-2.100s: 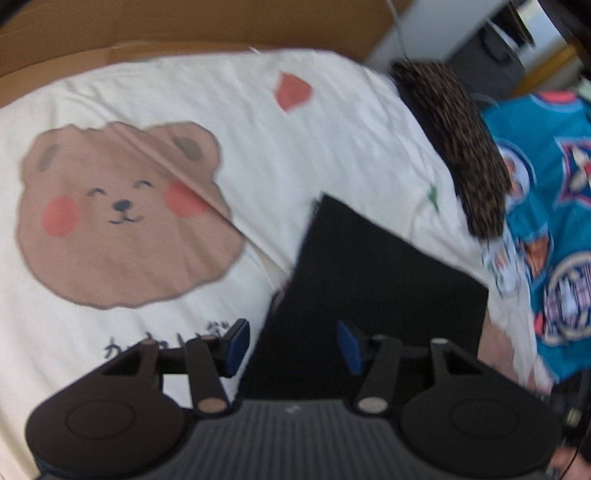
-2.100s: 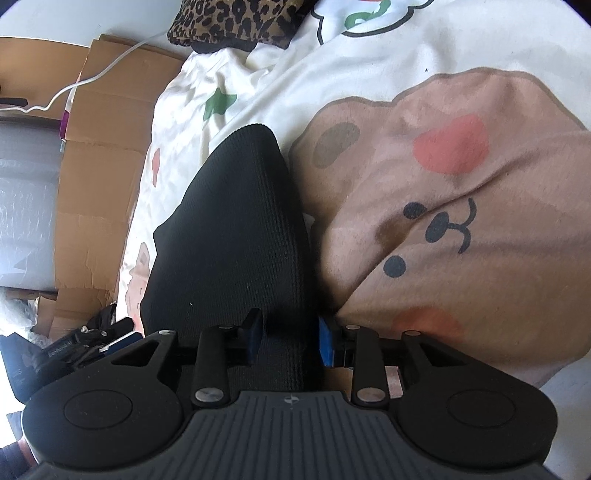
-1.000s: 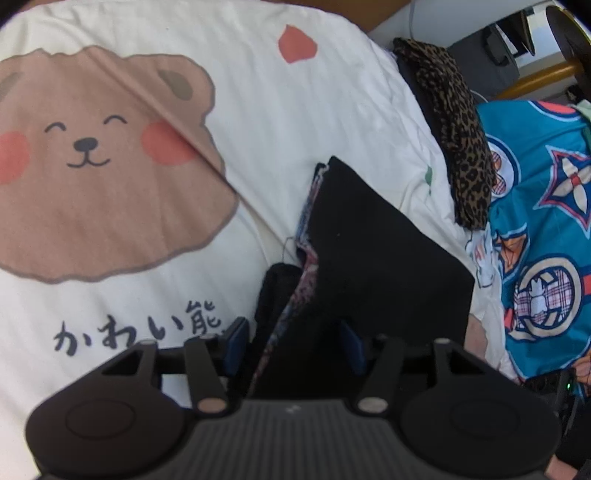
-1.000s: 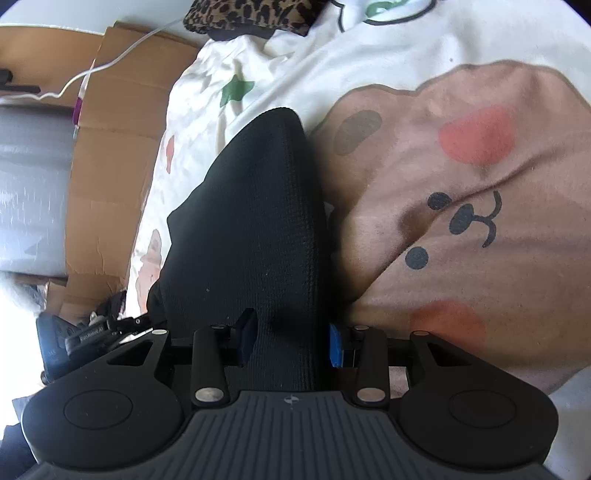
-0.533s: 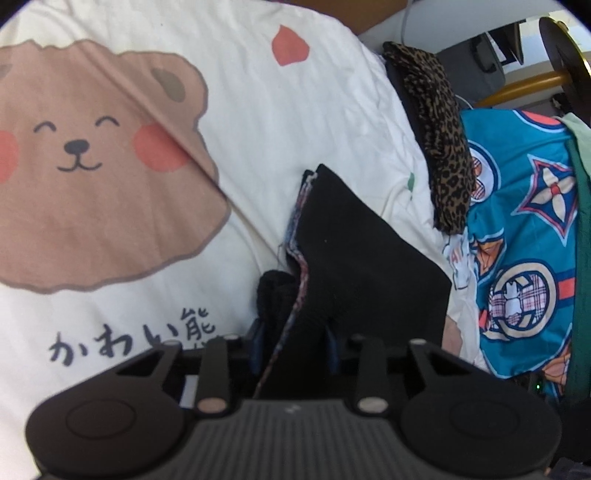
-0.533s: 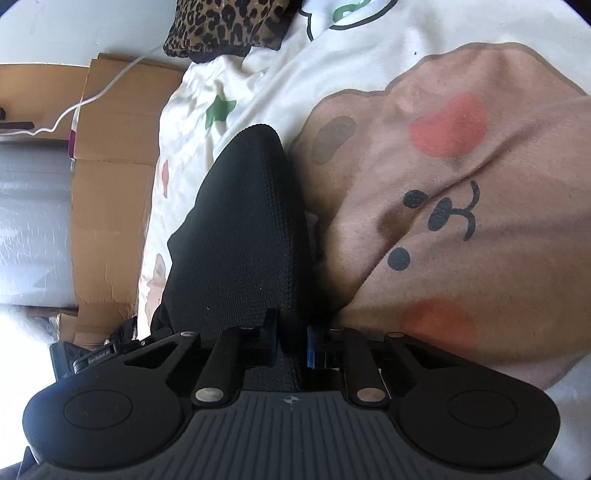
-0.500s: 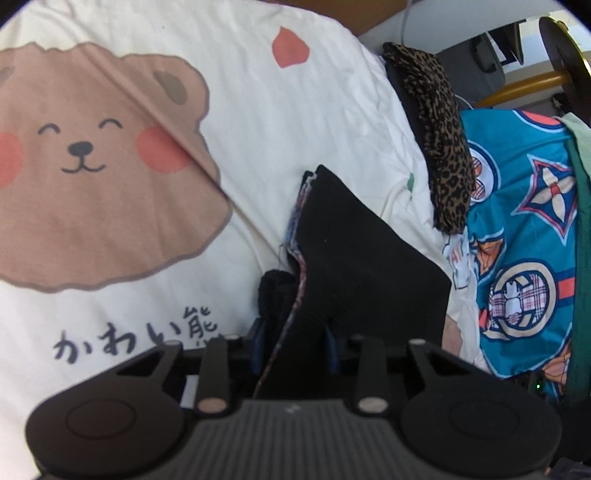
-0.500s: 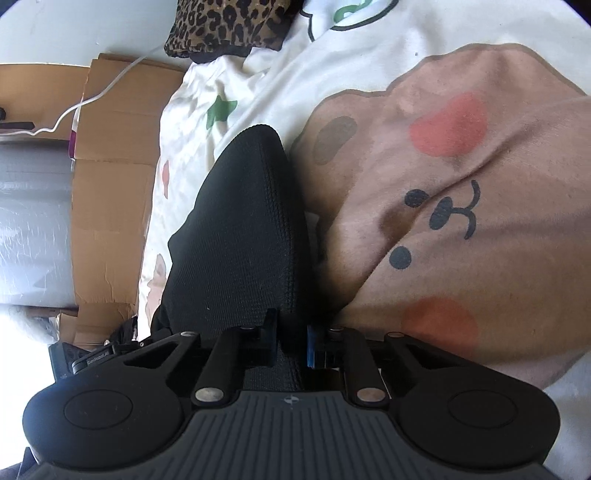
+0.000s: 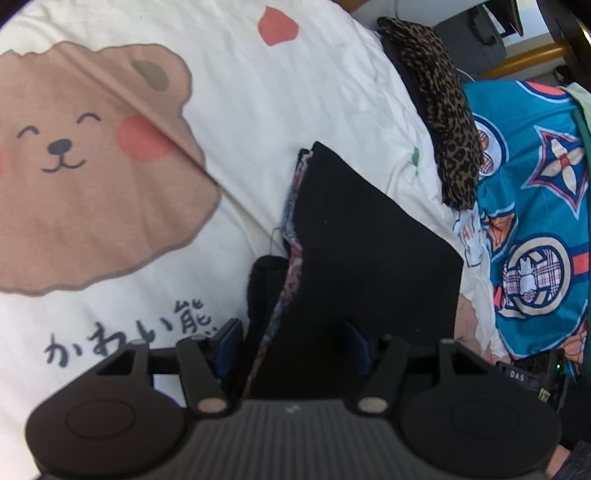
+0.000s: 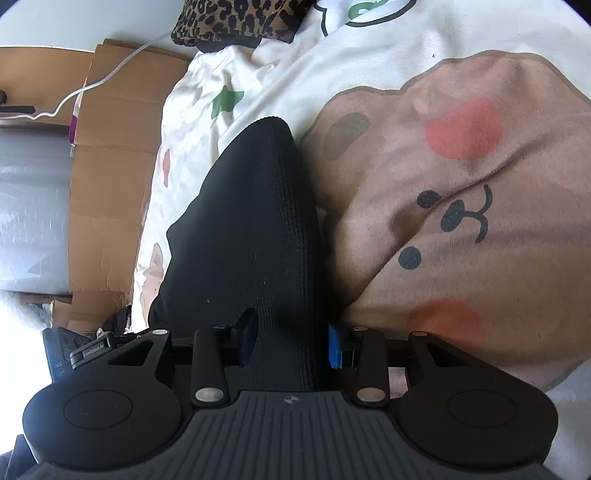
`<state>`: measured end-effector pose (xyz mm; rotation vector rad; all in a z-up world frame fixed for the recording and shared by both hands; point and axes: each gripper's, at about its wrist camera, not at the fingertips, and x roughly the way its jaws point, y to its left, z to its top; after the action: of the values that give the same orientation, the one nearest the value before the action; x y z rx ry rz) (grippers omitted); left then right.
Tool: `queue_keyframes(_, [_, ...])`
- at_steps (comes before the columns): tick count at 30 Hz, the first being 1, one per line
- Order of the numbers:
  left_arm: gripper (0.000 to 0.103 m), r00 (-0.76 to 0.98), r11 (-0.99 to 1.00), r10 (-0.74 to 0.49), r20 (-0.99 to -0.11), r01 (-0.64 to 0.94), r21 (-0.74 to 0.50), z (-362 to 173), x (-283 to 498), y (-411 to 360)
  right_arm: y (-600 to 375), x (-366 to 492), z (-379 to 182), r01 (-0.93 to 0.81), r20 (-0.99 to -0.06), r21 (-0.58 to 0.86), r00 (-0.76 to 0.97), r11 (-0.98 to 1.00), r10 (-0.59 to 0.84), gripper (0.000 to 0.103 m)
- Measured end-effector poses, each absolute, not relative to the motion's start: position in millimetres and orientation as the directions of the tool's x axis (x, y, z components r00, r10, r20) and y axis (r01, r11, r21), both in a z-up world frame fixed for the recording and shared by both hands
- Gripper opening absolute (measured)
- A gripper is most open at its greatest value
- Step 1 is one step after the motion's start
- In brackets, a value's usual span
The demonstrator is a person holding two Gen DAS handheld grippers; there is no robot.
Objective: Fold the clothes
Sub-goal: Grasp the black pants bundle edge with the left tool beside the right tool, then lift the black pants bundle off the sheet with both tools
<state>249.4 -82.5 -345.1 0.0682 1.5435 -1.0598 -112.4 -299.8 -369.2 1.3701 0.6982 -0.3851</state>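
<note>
A folded black garment (image 9: 369,240) lies on the cream bear-print bedsheet (image 9: 258,92), with a patterned inner layer (image 9: 291,236) showing along its left edge. My left gripper (image 9: 291,347) is open, its blue pads standing apart on either side of the garment's near corner. In the right wrist view the same black garment (image 10: 255,229) runs away from me as a rounded fold. My right gripper (image 10: 290,338) is open too, with the fold's near end lying between its fingers.
A leopard-print cloth (image 9: 443,122) lies at the bed's edge beyond the garment, seen also as the leopard cloth (image 10: 236,18) at the top. A blue patterned fabric (image 9: 535,206) lies to the right. Cardboard (image 10: 110,155) and a white cable (image 10: 92,85) lie left of the bed.
Half a second ago both grippers were shut on the black garment; both have now opened. The garment stays in place on the sheet.
</note>
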Motion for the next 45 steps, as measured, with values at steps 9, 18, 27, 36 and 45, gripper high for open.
queue_keyframes(9, [0.054, -0.301, 0.569, -0.515, -0.803, 0.581, -0.582, -350.7, 247.5, -85.8, -298.6, -106.1, -369.7, 0.647, -0.675, 0.737, 0.723, 0.198, 0.149, 0.02])
queue_keyframes(18, [0.031, -0.322, 0.527, -0.5, -0.804, 0.623, -0.578, -336.0, 243.1, -88.6, -297.2, -114.4, -361.3, 0.623, -0.645, 0.763, 0.754, 0.172, 0.128, 0.008])
queue_keyframes(27, [0.063, -0.322, 0.548, -0.463, -0.826, 0.629, -0.552, -346.6, 241.0, -98.4, -298.1, -100.4, -367.3, 0.64, -0.676, 0.735, 0.72, 0.226, 0.157, 0.035])
queue_keyframes(36, [0.032, -0.3, 0.511, -0.433, -0.85, 0.695, -0.506, -328.0, 232.0, -103.3, -294.2, -97.7, -361.2, 0.662, -0.696, 0.715, 0.703, 0.226, 0.143, 0.009])
queue_keyframes(45, [0.031, -0.175, 0.502, -0.409, -0.896, 0.776, -0.381, -281.5, 200.4, -110.3, -285.5, -88.8, -327.2, 0.705, -0.759, 0.641, 0.64, 0.305, 0.116, 0.007])
